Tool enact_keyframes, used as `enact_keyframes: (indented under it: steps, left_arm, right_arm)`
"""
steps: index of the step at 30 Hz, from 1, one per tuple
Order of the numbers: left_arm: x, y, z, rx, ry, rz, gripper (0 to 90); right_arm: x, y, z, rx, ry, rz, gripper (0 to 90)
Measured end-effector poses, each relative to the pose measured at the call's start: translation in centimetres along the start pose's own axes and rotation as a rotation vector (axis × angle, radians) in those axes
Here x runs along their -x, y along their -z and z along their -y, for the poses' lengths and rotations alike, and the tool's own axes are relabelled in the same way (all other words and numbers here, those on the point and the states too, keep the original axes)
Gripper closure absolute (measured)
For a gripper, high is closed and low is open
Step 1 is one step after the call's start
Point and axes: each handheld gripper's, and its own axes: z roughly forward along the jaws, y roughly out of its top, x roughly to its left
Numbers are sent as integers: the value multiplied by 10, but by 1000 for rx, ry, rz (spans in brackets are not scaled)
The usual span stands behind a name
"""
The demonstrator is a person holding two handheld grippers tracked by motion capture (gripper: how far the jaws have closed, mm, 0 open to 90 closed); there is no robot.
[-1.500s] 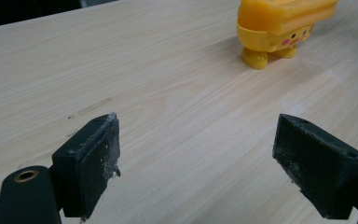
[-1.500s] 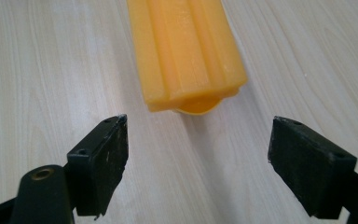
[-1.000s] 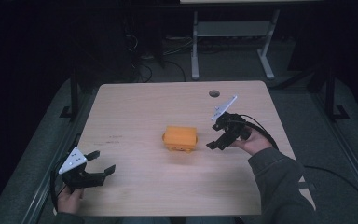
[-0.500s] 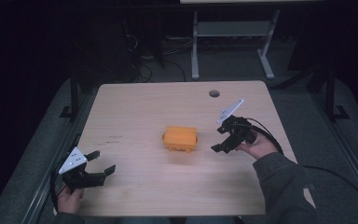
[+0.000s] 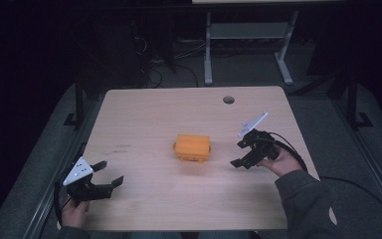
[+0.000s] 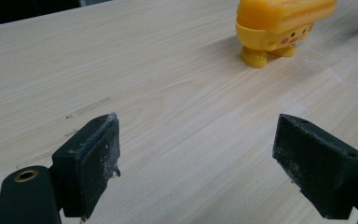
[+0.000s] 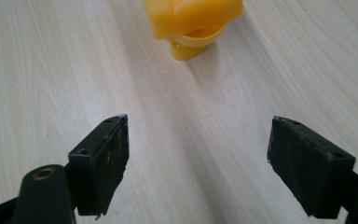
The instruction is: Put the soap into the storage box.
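An orange-yellow toy box (image 5: 193, 147) on short feet stands near the middle of the wooden table (image 5: 144, 114). In the left gripper view the toy box (image 6: 279, 25) sits far off at the upper right, with a little face on its front. My left gripper (image 5: 104, 175) rests at the table's front left, open, nothing between its jaws. To the toy's right my right gripper (image 5: 239, 153) is open too and points at it with a gap between them. The right gripper view shows the toy box (image 7: 191, 21) ahead, beyond the fingertips (image 7: 105, 158).
A round cable hole (image 5: 228, 99) lies near the table's far right edge. Dark floor, cables and a metal stand (image 5: 248, 35) lie beyond the table. Bare wood surrounds the toy on all sides.
My right gripper has drawn back from the toy, moving right and toward the front edge. The left gripper and the toy have stayed still.
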Motion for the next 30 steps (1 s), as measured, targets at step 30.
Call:
enact_keyframes:
  steps: [30]
  left_arm:
    - [2, -4, 1, -16, 2, 2, 143]
  right_arm:
    - [-15, 11, 63, 26, -102, 36, 207]
